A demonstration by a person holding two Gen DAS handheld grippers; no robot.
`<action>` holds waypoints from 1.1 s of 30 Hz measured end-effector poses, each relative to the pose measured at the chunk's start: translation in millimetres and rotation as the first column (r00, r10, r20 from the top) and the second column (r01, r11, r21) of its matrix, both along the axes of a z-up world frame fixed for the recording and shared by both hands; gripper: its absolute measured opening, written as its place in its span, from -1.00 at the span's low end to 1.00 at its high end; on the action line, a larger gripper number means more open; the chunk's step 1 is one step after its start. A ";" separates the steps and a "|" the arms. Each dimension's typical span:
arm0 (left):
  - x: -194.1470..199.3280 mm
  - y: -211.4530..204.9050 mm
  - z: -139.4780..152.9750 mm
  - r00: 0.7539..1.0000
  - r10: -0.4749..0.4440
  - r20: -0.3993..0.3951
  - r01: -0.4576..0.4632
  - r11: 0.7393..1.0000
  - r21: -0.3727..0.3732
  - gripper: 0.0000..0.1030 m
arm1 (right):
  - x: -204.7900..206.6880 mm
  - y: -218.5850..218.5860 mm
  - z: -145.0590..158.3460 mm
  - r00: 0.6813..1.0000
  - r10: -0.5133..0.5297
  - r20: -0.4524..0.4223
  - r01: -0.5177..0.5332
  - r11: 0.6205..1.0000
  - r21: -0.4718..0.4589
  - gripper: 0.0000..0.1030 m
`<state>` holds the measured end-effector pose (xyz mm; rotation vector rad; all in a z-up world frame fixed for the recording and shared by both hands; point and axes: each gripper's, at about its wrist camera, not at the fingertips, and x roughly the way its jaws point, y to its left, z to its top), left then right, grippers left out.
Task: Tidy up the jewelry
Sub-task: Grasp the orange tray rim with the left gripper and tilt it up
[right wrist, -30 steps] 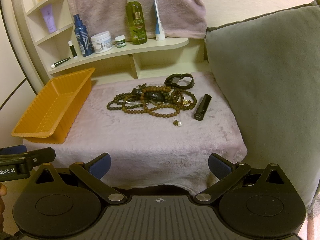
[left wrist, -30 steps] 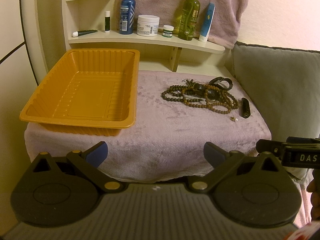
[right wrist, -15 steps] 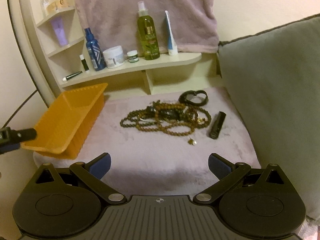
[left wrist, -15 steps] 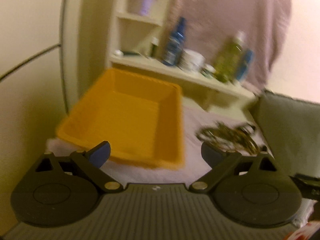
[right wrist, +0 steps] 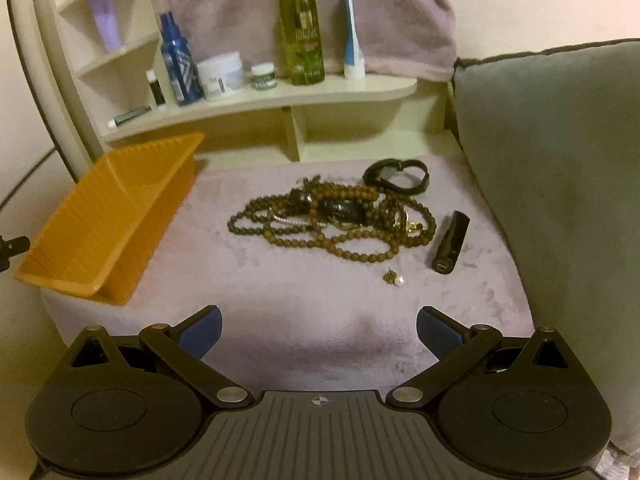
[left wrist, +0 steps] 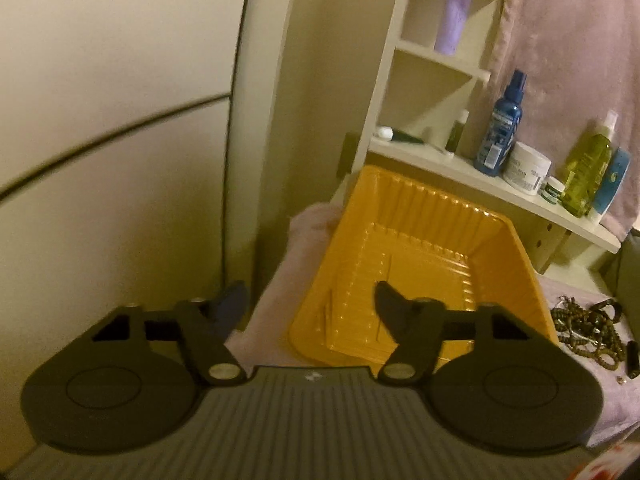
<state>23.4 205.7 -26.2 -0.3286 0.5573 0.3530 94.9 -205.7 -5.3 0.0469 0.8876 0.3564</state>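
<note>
Right gripper [right wrist: 318, 330] wide open, nothing in it, hovering at near edge of cloth [right wrist: 280, 288], well short of beads [right wrist: 332, 222]. Left gripper [left wrist: 310, 306] also open and empty, sitting over near left corner of orange tray [left wrist: 516, 248]. Beads all tangled in one heap with black strap [right wrist: 396, 174] touching far side, earring [right wrist: 394, 279] just beside, black tube [right wrist: 450, 246] near. Risk, imo: grab one strand and whole knot drags along, flicking earring off the cloth. Tray looks light and flimsy, might skid if bumped.
</note>
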 end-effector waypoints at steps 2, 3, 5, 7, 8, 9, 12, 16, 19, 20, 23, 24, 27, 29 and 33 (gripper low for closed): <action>3.6 9.0 -9.0 1.000 -0.018 0.007 0.018 0.999 -0.046 -0.11 | 4.0 3.6 -3.1 1.000 0.001 -0.011 -0.001 1.000 -0.020 1.00; 4.7 12.3 -13.3 1.000 -0.023 0.008 0.023 0.998 -0.066 -0.16 | 5.5 5.5 -4.2 1.000 0.001 -0.015 -0.001 1.000 -0.030 1.00; 6.3 16.8 -21.2 0.999 -0.037 0.012 0.037 0.995 -0.096 -0.30 | 9.0 9.3 -6.3 1.000 0.003 -0.022 -0.004 0.999 -0.046 1.00; 7.5 18.4 -27.1 0.999 -0.044 0.010 0.045 0.992 -0.118 -0.46 | 12.2 12.6 -7.8 1.000 0.004 -0.026 -0.006 0.998 -0.058 1.00; 7.2 20.9 -29.3 0.999 -0.047 0.016 0.049 0.990 -0.134 -0.49 | 13.3 14.7 -8.0 1.000 0.005 -0.028 -0.007 0.998 -0.064 0.99; 8.4 21.6 -32.1 0.999 -0.048 0.023 0.051 0.987 -0.151 -0.51 | 14.5 16.7 -8.5 1.000 0.008 -0.029 -0.010 0.998 -0.068 1.00; 8.8 25.1 -38.0 0.998 -0.052 0.030 0.056 0.981 -0.187 -0.63 | 16.6 22.6 -9.2 0.999 0.015 -0.030 -0.018 0.997 -0.080 1.00; 9.6 29.0 -43.2 0.998 -0.052 0.043 0.061 0.971 -0.231 -0.70 | 18.5 28.8 -9.9 0.999 0.024 -0.034 -0.027 0.996 -0.090 1.00; 11.3 31.3 -45.6 0.997 -0.059 0.051 0.071 0.963 -0.258 -0.81 | 19.1 30.5 -9.8 0.999 0.024 -0.032 -0.027 0.995 -0.092 1.00; 12.6 32.1 -46.1 0.997 -0.063 0.054 0.075 0.960 -0.270 -0.83 | 19.7 31.1 -9.6 0.999 0.023 -0.032 -0.026 0.995 -0.093 1.00; 12.8 26.6 -41.6 0.997 -0.067 0.041 0.074 0.974 -0.215 -0.82 | 20.1 30.1 -8.8 1.000 0.016 -0.025 -0.018 0.996 -0.092 1.00; 13.1 23.1 -38.7 0.997 -0.069 0.034 0.074 0.980 -0.185 -0.82 | 20.2 29.2 -8.6 1.000 0.013 -0.022 -0.014 0.996 -0.090 1.00; 14.0 10.3 -27.5 0.997 -0.079 0.017 0.081 0.992 -0.097 -0.84 | 22.1 24.1 -8.6 1.000 -0.003 -0.012 0.002 0.996 -0.084 0.99; 14.2 0.2 -18.8 0.995 -0.098 0.001 0.098 0.994 -0.044 -0.89 | 23.3 18.6 -9.2 1.000 -0.019 0.000 0.019 0.997 -0.076 0.99; 12.8 -20.9 -3.3 0.994 -0.111 -0.025 0.112 0.992 0.058 -0.91 | 28.2 1.3 -9.7 0.997 -0.065 0.036 0.068 0.996 -0.064 0.99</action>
